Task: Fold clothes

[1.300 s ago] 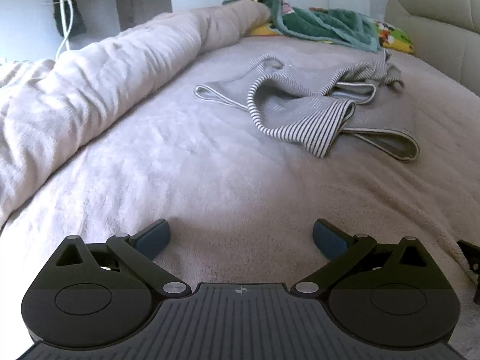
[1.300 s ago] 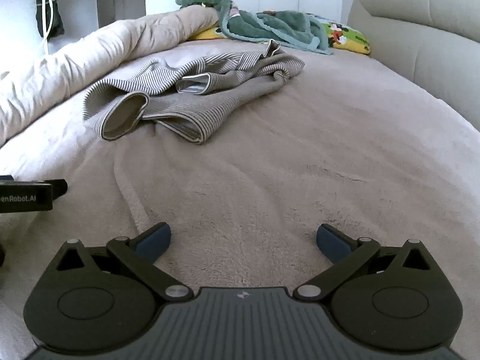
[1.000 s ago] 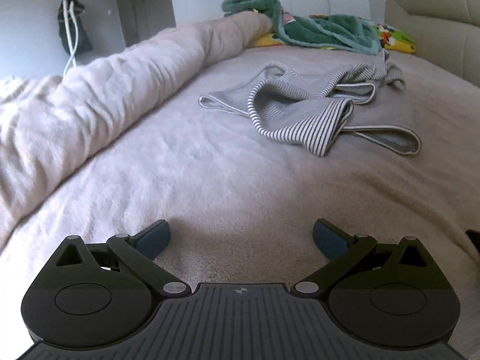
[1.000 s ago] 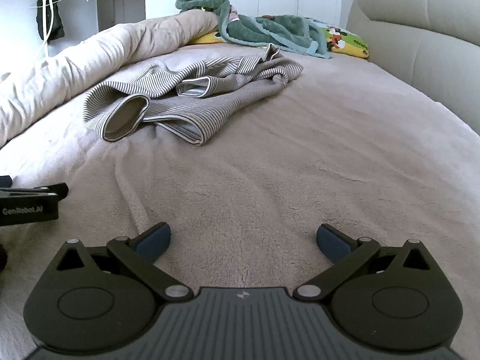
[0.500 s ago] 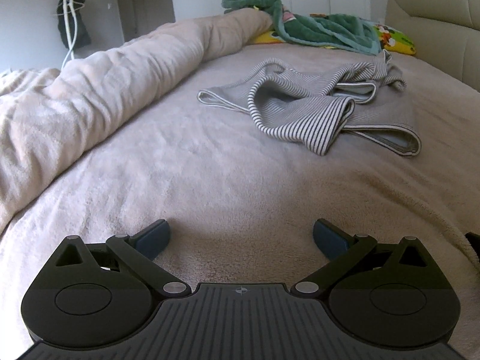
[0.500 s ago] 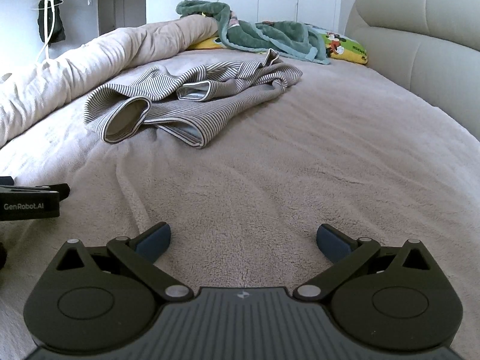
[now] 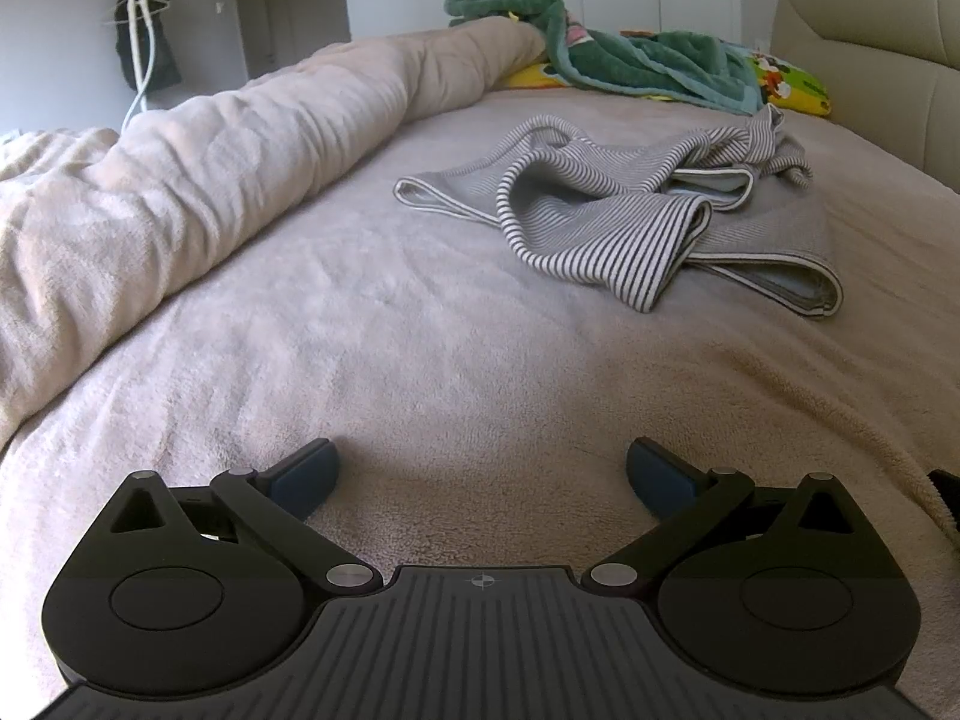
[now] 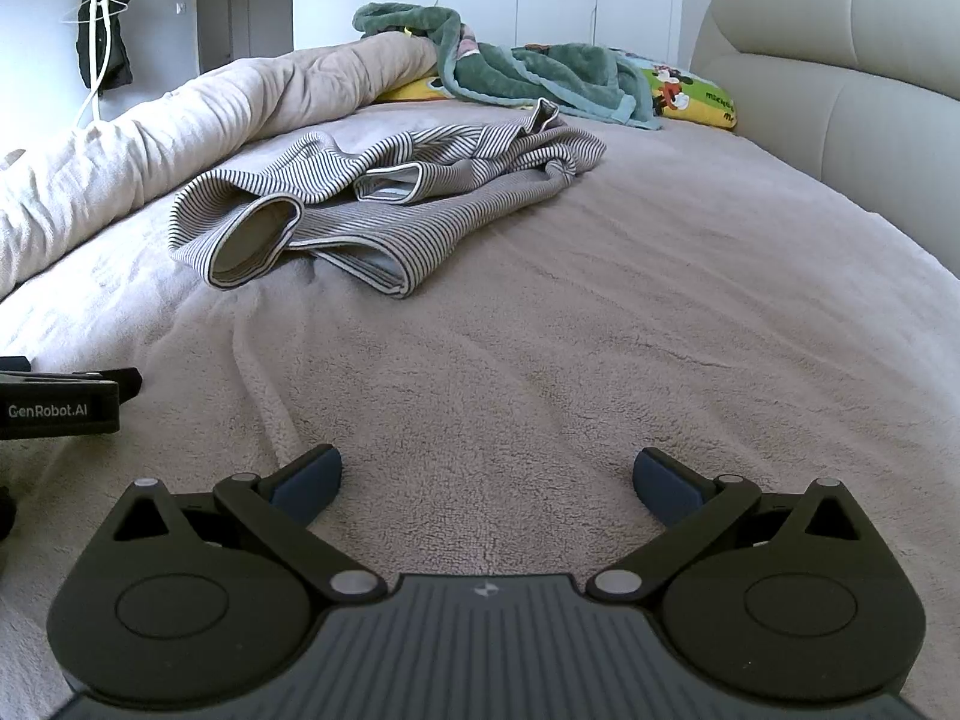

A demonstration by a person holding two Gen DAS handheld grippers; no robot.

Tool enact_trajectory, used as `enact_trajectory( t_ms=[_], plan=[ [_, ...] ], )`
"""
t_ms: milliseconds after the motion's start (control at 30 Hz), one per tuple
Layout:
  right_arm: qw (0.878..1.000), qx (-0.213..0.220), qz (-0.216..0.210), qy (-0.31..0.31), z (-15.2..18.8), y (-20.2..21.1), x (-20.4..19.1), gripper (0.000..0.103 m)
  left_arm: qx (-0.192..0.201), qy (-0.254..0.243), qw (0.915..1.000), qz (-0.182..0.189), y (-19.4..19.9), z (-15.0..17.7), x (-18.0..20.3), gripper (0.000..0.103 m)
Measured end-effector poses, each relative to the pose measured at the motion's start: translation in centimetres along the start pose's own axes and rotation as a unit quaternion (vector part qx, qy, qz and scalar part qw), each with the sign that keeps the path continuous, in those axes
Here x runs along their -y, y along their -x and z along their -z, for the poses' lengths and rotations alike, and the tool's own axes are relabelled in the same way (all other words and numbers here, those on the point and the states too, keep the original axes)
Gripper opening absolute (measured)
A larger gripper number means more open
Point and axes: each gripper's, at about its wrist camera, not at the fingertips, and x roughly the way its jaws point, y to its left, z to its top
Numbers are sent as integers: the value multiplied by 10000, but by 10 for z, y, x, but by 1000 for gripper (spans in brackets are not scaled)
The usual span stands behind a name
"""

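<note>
A crumpled grey-and-white striped garment [image 7: 624, 222] [image 8: 384, 204] lies on the beige bed cover [image 7: 420, 348] [image 8: 600, 330], well ahead of both grippers. My left gripper [image 7: 483, 471] hovers low over the cover, open, with nothing between its blue pads. My right gripper [image 8: 486, 480] is also open and empty, its pads wide apart just above the cover. The left gripper's side shows at the left edge of the right wrist view as a black body with a label [image 8: 54, 402].
A rolled beige duvet [image 7: 210, 150] [image 8: 210, 114] runs along the left side of the bed. A green blanket [image 7: 630, 60] [image 8: 528, 72] and a yellow cartoon pillow [image 8: 690, 93] lie at the far end. A padded headboard [image 8: 840, 78] rises on the right.
Both views have shifted only slightly; the striped garment sits a touch lower and nearer. Both grippers stay open and empty.
</note>
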Motion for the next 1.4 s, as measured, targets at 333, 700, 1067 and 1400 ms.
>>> enact_trajectory(
  t_ms=[333,700,1067,1400],
  plan=[
    [10000,12,14,13,0,1,0,103,9,4,10000,5,0,0,-1,103],
    [10000,25,32,34,0,1,-1,103,18,18,10000,15,0,0,-1,103],
    [10000,37,52,51,0,2,-2,103,31,36,10000,25,1,0,-1,103],
    [9999,46,83,87,0,2,-3,103,36,48,10000,35,0,1,-1,103]
  ],
)
